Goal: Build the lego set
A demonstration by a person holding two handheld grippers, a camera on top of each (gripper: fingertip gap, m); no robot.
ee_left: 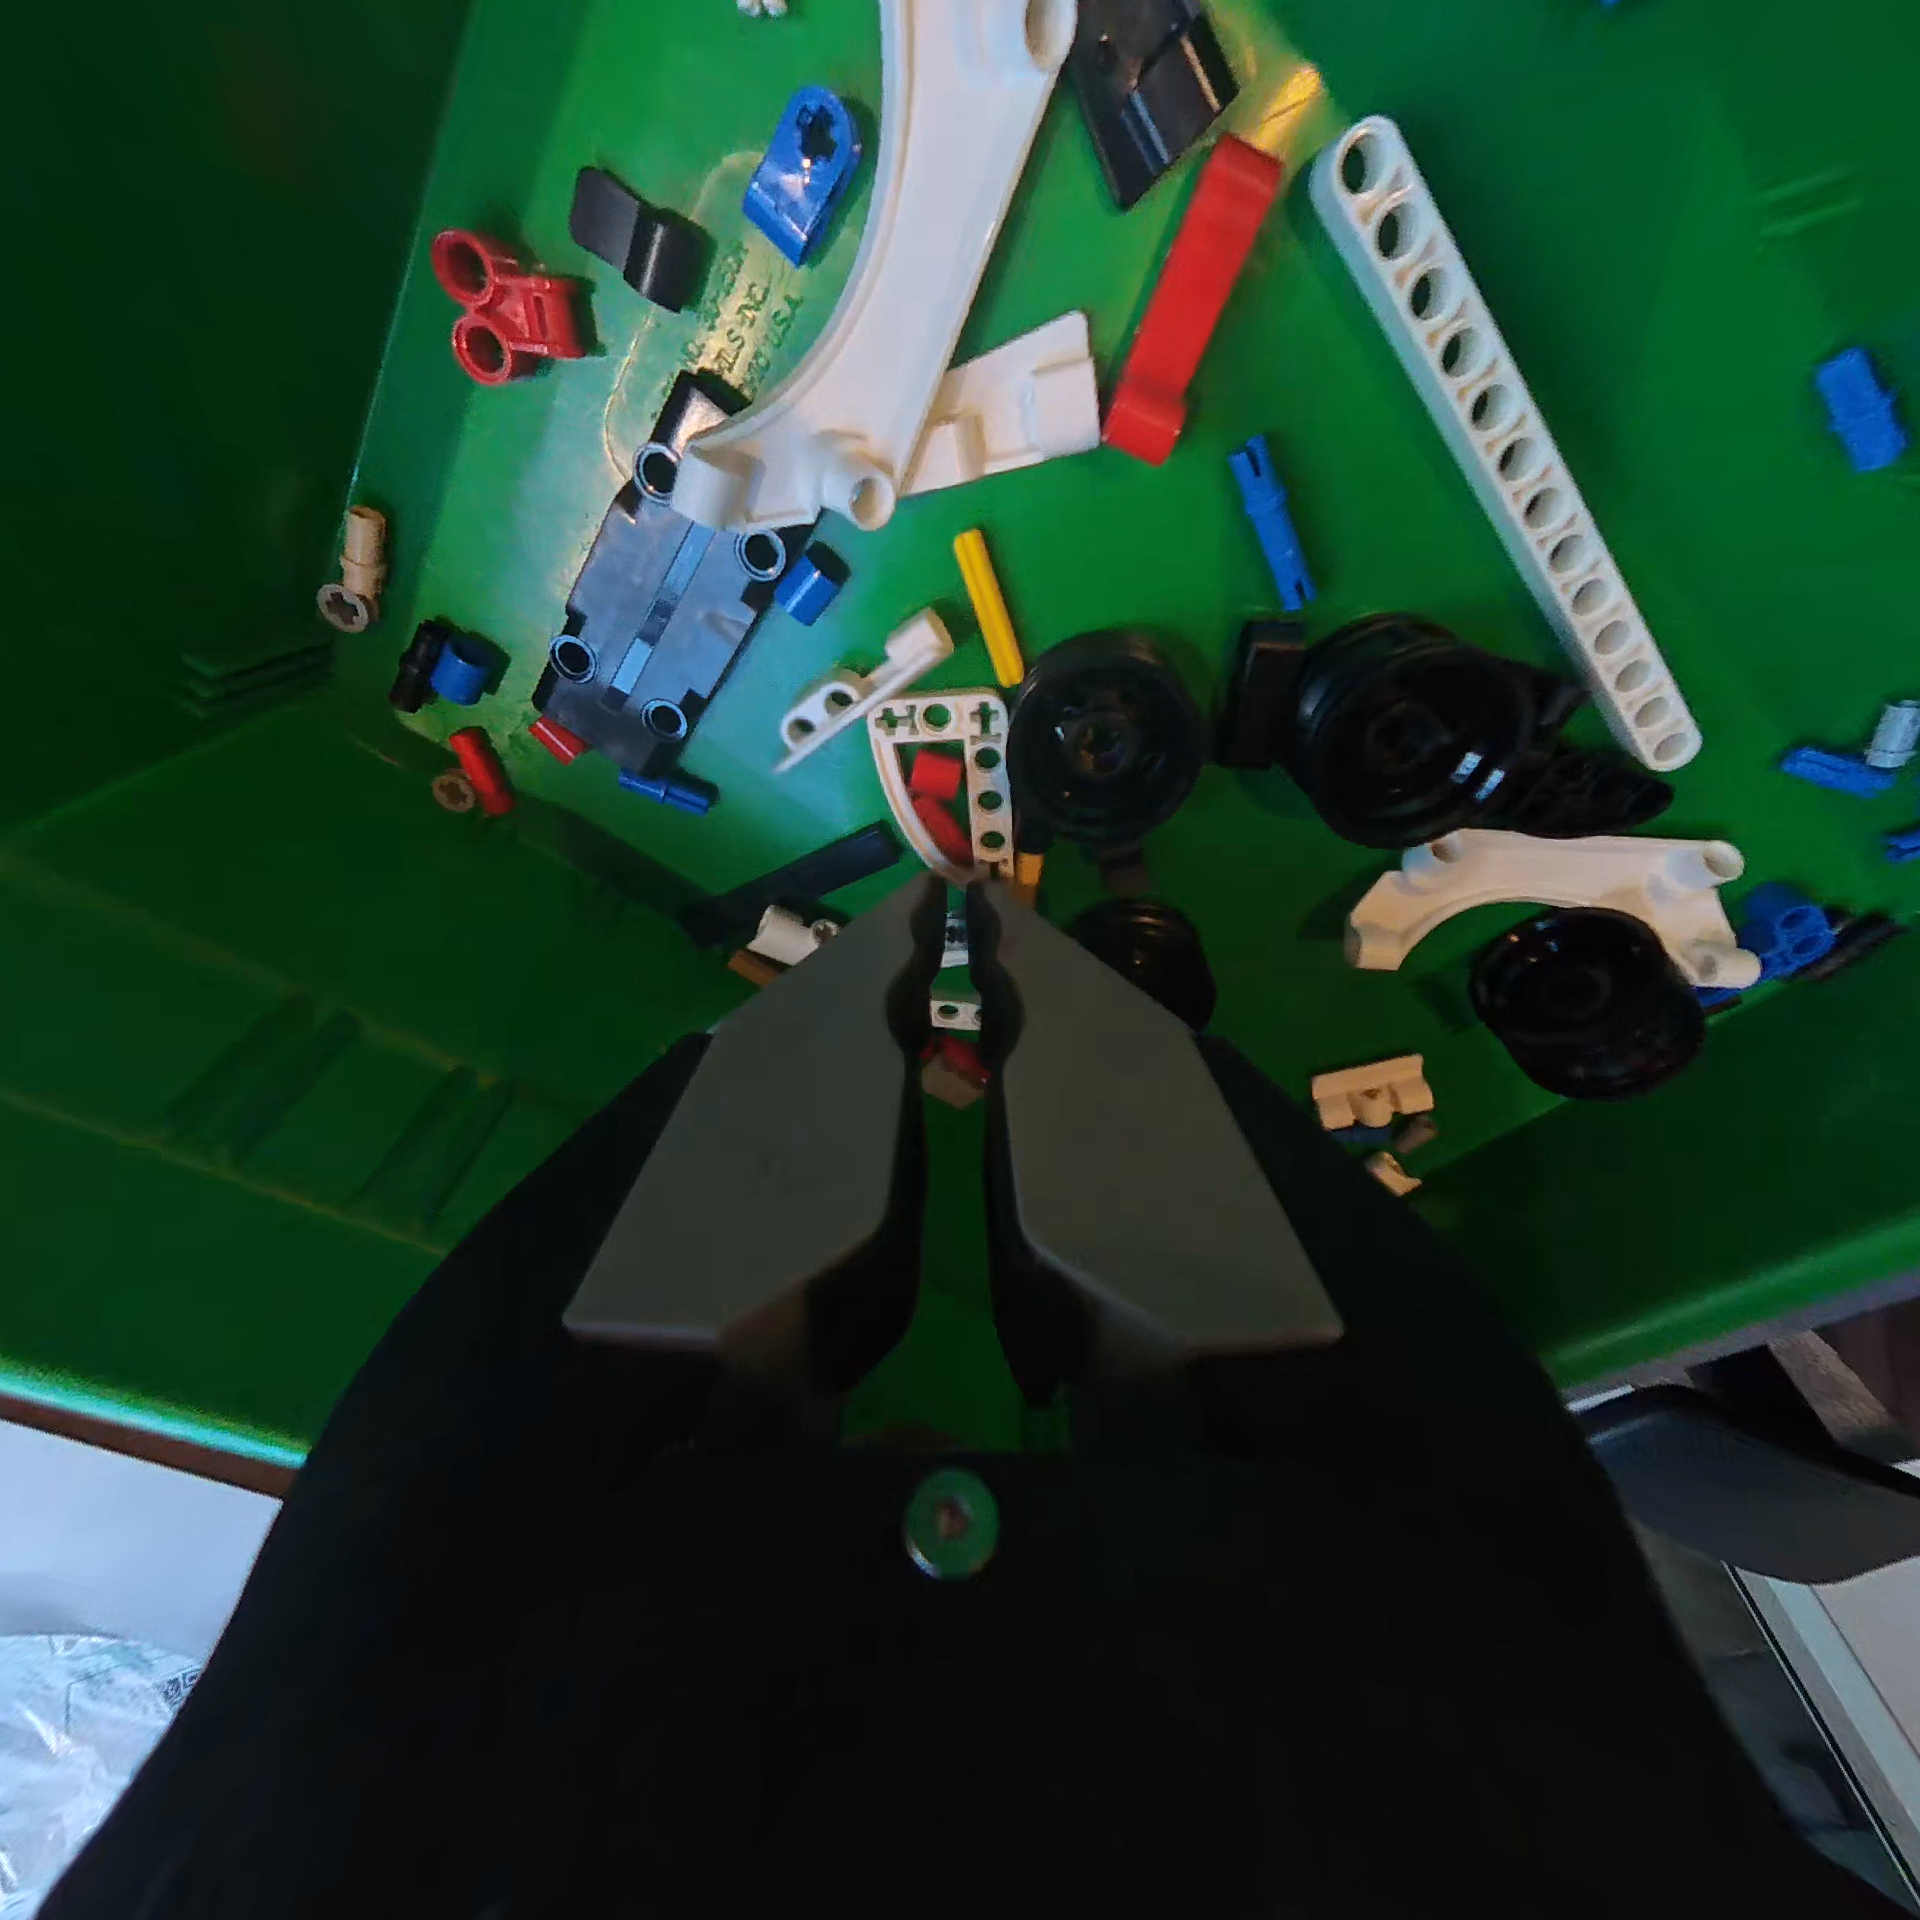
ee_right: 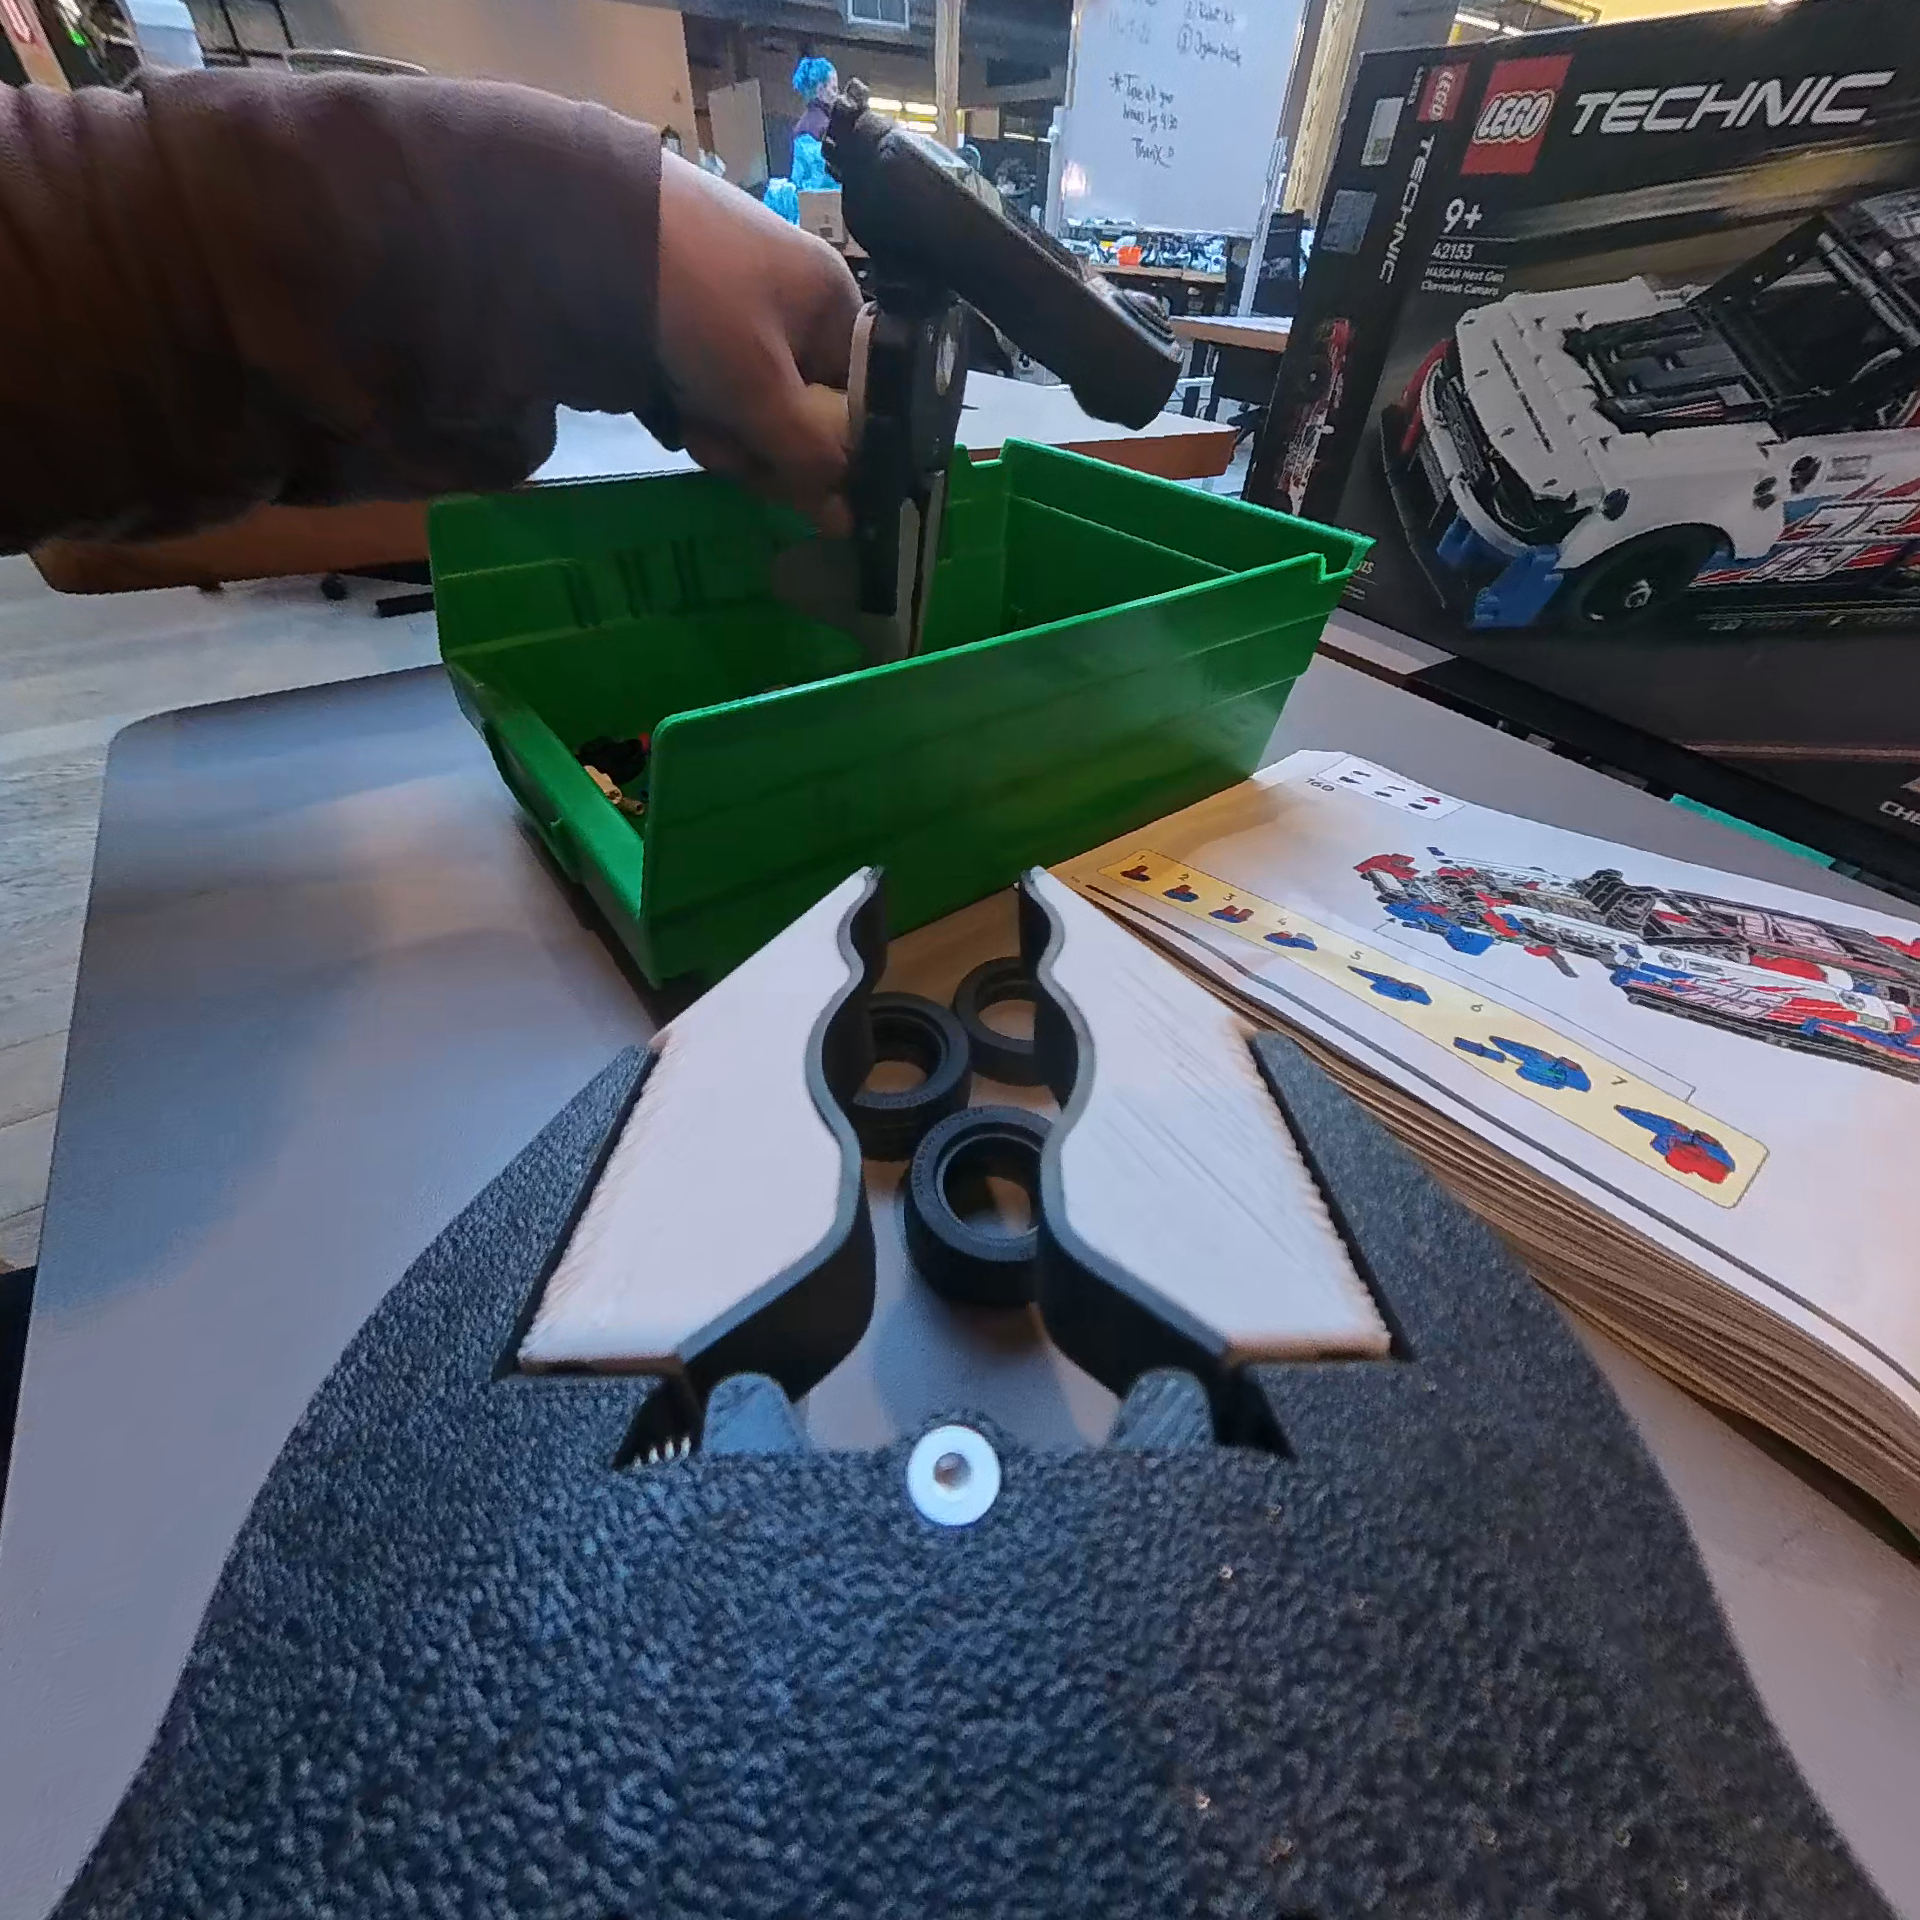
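Resting on a grey table (ee_right: 260,935) (workshop behind), green bin (ee_right: 935,748) receives left gripper (ee_left: 956,883), fingers nearly together; right gripper (ee_right: 951,883) fingers spread.

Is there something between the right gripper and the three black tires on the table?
Nothing visible blocks it. The right gripper is open, and the three black tires lie on the grey table straight ahead, seen between its fingers. The green bin and the instruction booklet are behind and beside them.

Ahead of the right tongs (ee_right: 951,883) three tyres (ee_right: 977,1195) lie on the table (ee_right: 312,935); the bin (ee_right: 935,748) stands behind them, the booklet (ee_right: 1558,987) to their right.
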